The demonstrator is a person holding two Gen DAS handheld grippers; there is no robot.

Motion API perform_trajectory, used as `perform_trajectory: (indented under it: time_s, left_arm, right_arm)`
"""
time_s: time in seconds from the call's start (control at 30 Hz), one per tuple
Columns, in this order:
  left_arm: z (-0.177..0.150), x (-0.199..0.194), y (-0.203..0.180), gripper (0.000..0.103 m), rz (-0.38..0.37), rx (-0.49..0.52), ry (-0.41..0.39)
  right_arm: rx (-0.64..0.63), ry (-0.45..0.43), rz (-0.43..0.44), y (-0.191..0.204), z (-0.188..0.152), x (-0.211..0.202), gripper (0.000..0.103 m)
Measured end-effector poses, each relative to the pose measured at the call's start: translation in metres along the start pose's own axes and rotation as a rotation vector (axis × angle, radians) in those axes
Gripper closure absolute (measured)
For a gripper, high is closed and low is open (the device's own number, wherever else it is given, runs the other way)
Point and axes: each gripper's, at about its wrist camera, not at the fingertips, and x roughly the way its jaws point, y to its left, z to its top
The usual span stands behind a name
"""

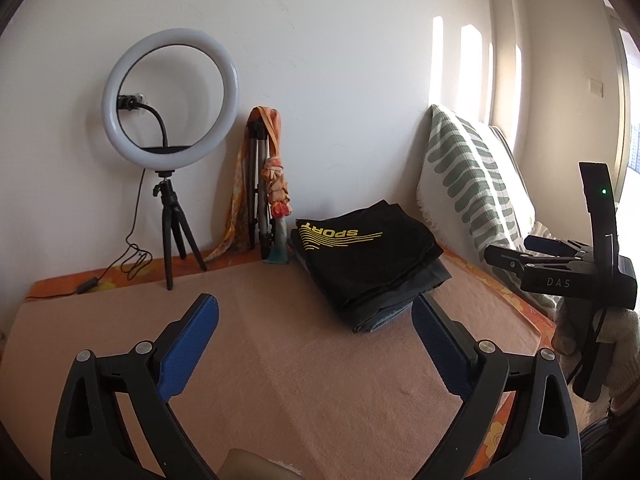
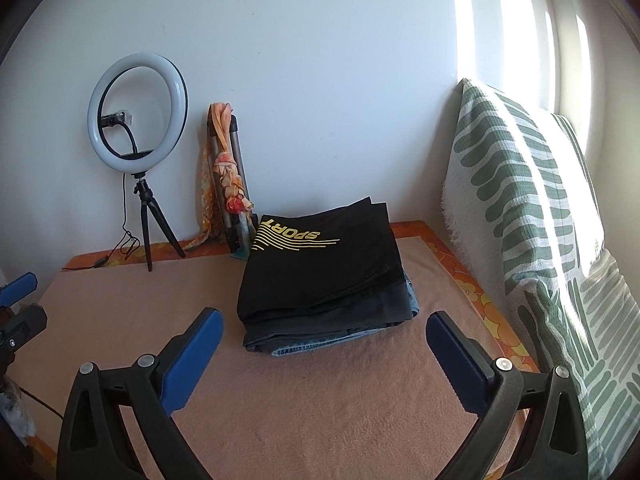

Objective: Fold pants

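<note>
Folded black pants (image 1: 360, 256) with a yellow "SPORT" print lie on top of a stack of folded garments, with denim (image 1: 384, 312) at the bottom, on the pink-covered table (image 1: 260, 360). My left gripper (image 1: 316, 312) is open and empty, hovering above the cloth in front of the stack. My right gripper (image 2: 324, 324) is open and empty, just in front of the same stack (image 2: 320, 264). The right gripper also shows at the right edge of the left wrist view (image 1: 560, 264).
A ring light on a small tripod (image 1: 170, 100) stands at the back left with its cable trailing on the table. A folded tripod wrapped in orange cloth (image 1: 264, 184) leans on the wall. A green-striped pillow (image 2: 540, 240) stands along the right side.
</note>
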Motion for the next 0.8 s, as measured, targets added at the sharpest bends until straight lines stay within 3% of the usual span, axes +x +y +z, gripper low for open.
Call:
perform_trajectory:
  time_s: [0.3, 0.8]
  left_arm:
    - [-0.017, -0.009, -0.003, 0.004, 0.042, 0.025, -0.010]
    - [-0.031, -0.011, -0.005, 0.003, 0.099, 0.069, 0.011]
  right_arm:
    - [0.019, -0.014, 0.010, 0.000, -0.016, -0.003, 0.000]
    - [-0.084, -0.054, 0.005, 0.028, -0.025, -0.002, 0.000]
